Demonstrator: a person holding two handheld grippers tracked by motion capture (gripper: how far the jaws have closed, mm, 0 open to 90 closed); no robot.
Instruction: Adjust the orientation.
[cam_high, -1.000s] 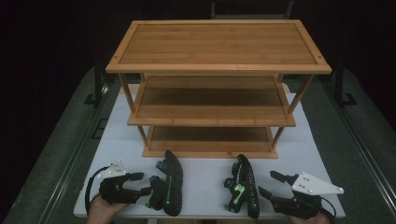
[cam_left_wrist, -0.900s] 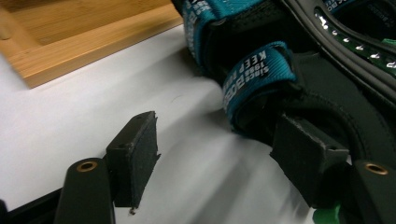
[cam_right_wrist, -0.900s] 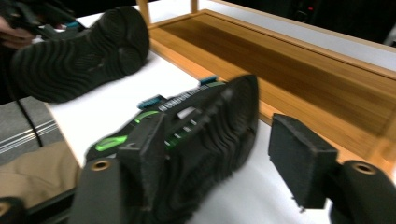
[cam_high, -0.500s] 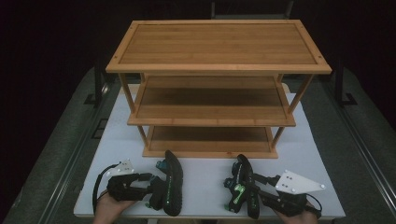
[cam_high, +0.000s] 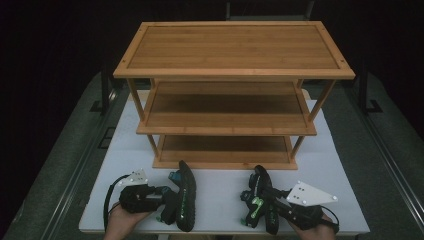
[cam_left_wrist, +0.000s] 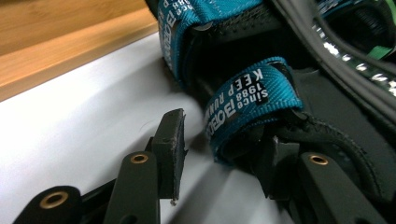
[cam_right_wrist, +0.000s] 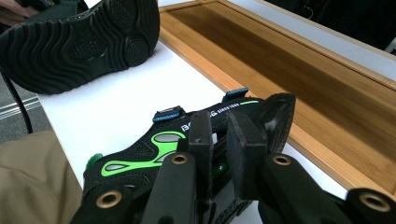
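Bamboo shelf rack (cam_high: 234, 90) stands on the white counter (cam_high: 220, 200), tiers bare. Both sandals lie just in front of it. Step: grasping.

Right tongs (cam_right_wrist: 219, 135) have just closed narrow on the right sandal (cam_high: 260, 205).

Left tongs (cam_left_wrist: 219, 144) have been closing around the left sandal's (cam_high: 182, 202) blue strap (cam_left_wrist: 247, 105); contact unclear.

Next, likely: lift both onto a tier.

A staged test bench in a darkened lab or studio.

I'm working at a white table (cam_high: 220, 192) lit from above, blackness all round it, dark carpet with metal rails (cam_high: 75, 170) either side. A bare three-tier bamboo rack (cam_high: 235, 50) stands before me, no household clutter, just this set-up for recording.
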